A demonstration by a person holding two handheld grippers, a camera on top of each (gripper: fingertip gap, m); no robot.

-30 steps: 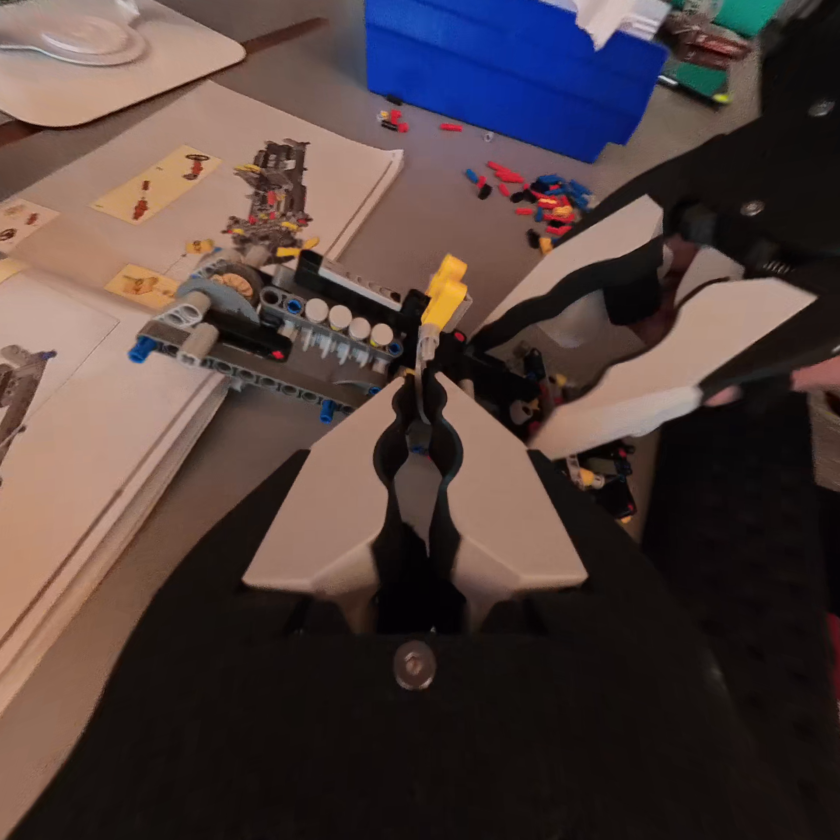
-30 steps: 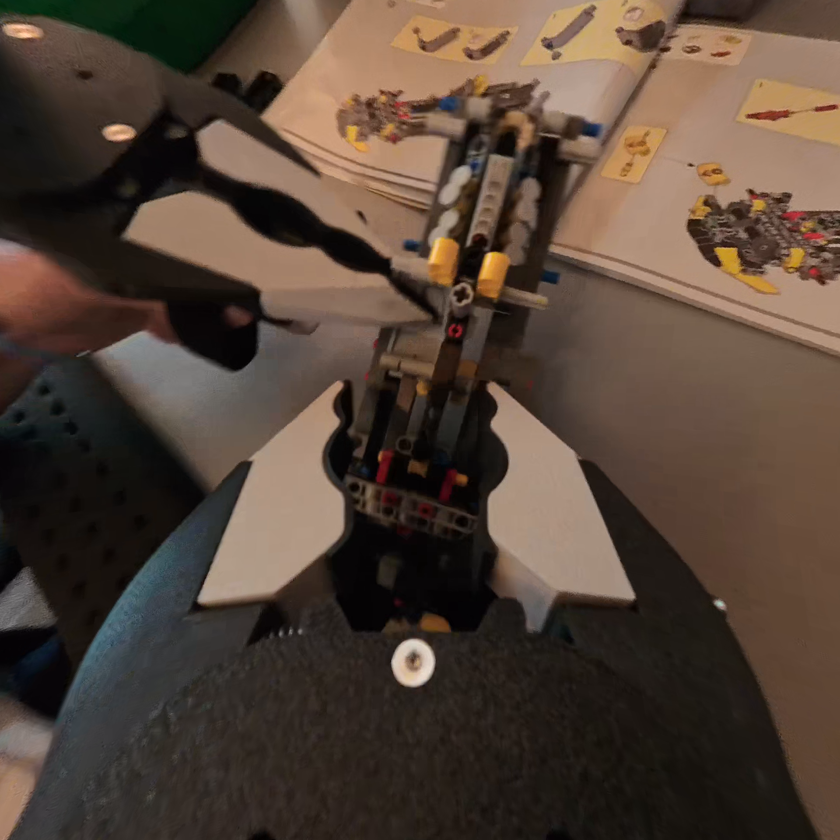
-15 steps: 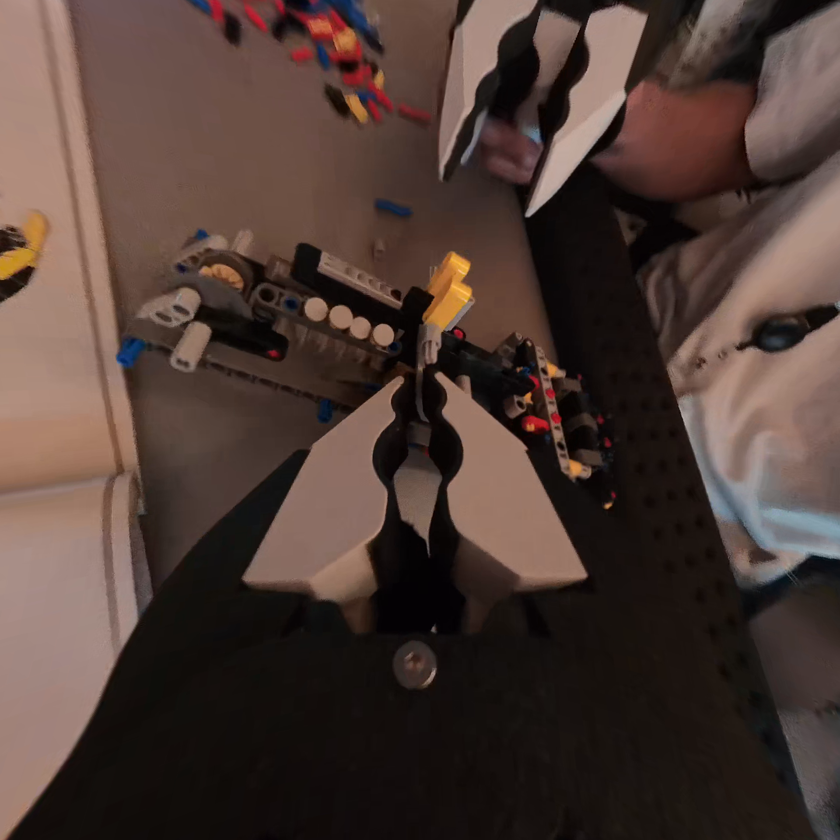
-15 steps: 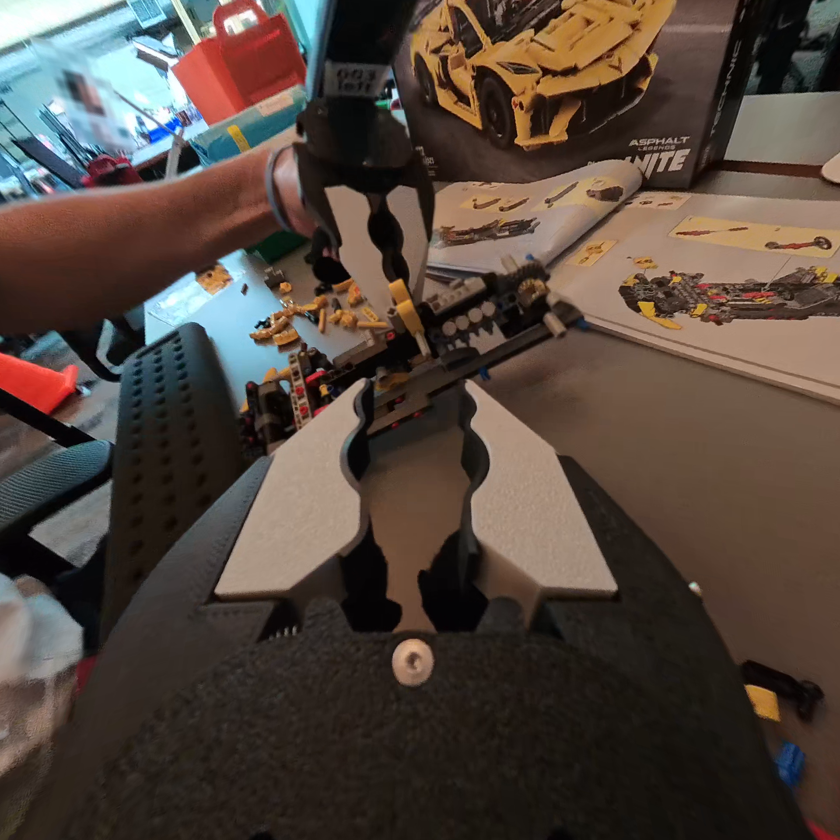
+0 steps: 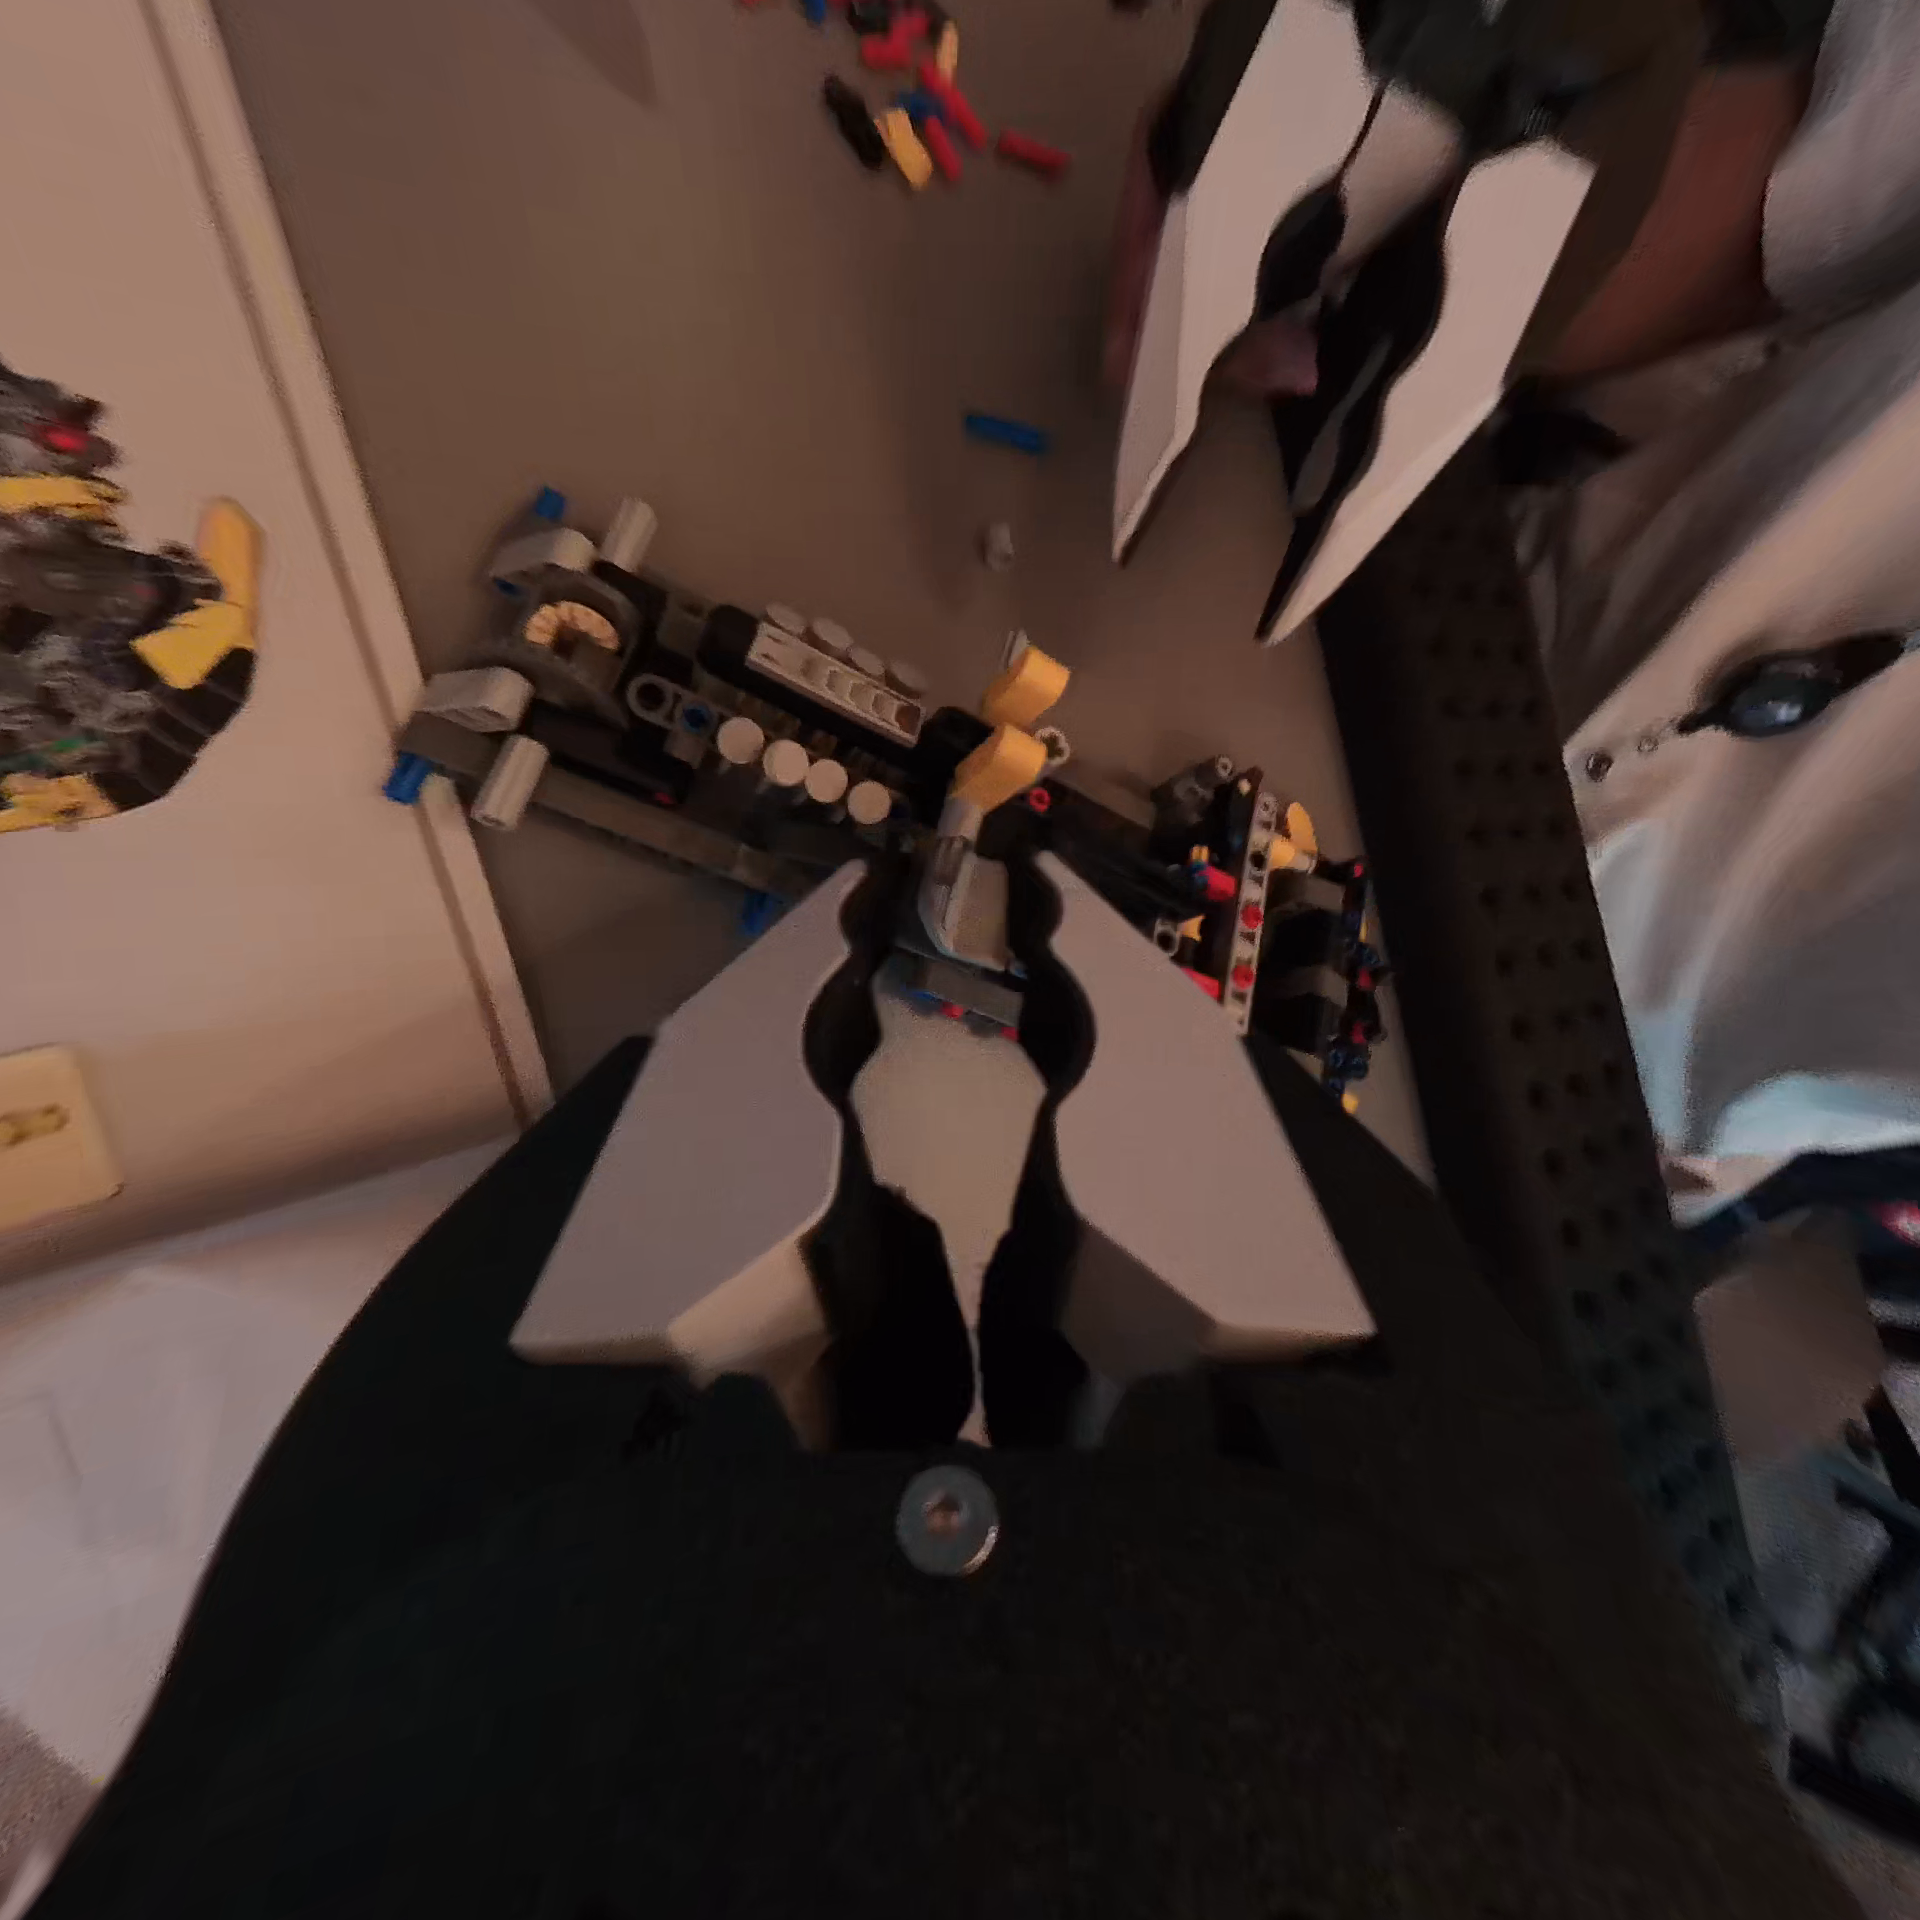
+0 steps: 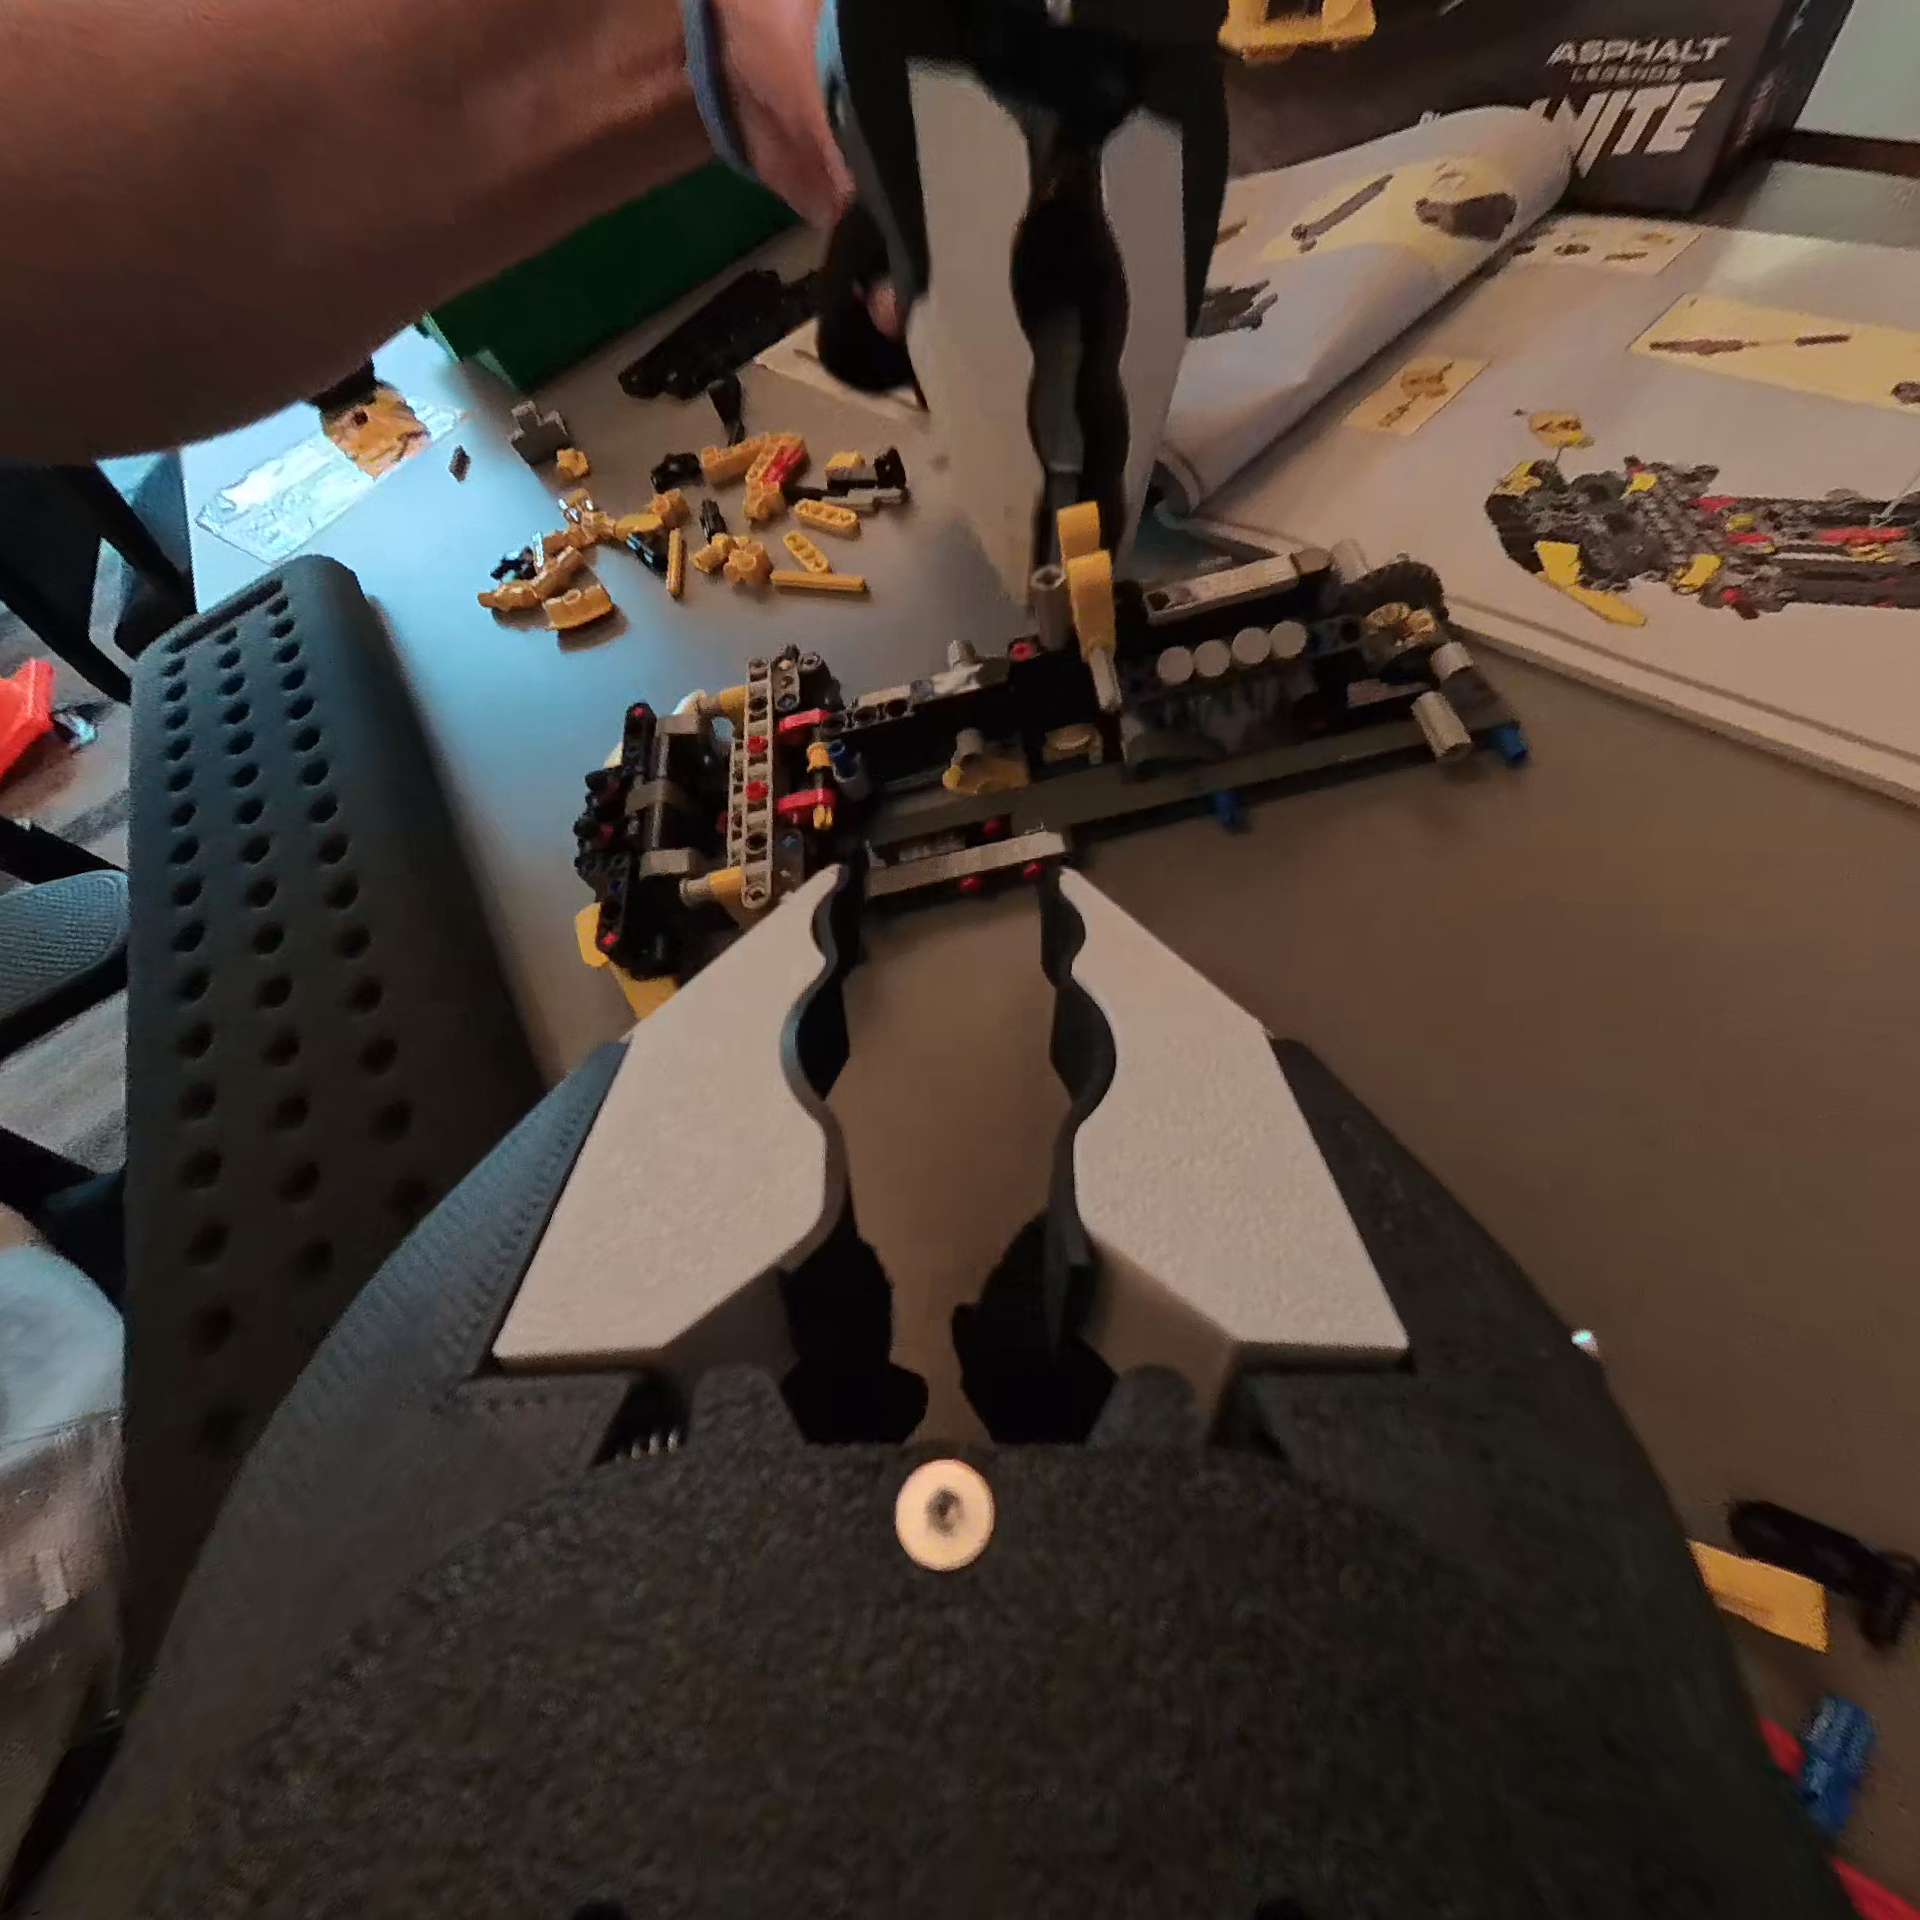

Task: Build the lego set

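The partly built lego chassis lies on the table, long and black-grey, with white round studs and two yellow pieces. My left gripper is above its middle. Its jaws stand a little apart around a grey part of the chassis. In the right wrist view the chassis lies crosswise, and the left gripper comes down from above by the yellow pieces. My right gripper is open and empty, with its tips at the chassis's near edge. It also shows in the left wrist view.
The open instruction booklet lies behind the chassis, with the set's box beyond it. Loose yellow pieces lie at the back left, and red and blue ones farther off. A black perforated chair back stands at the table's edge. A person's arm reaches in from the left. Spacing between my two grippers at the tips: around 9 cm.
My left jaws have widened from a tight grip on a thin grey piece. The right gripper has let go of the chassis and then come in low at its side.
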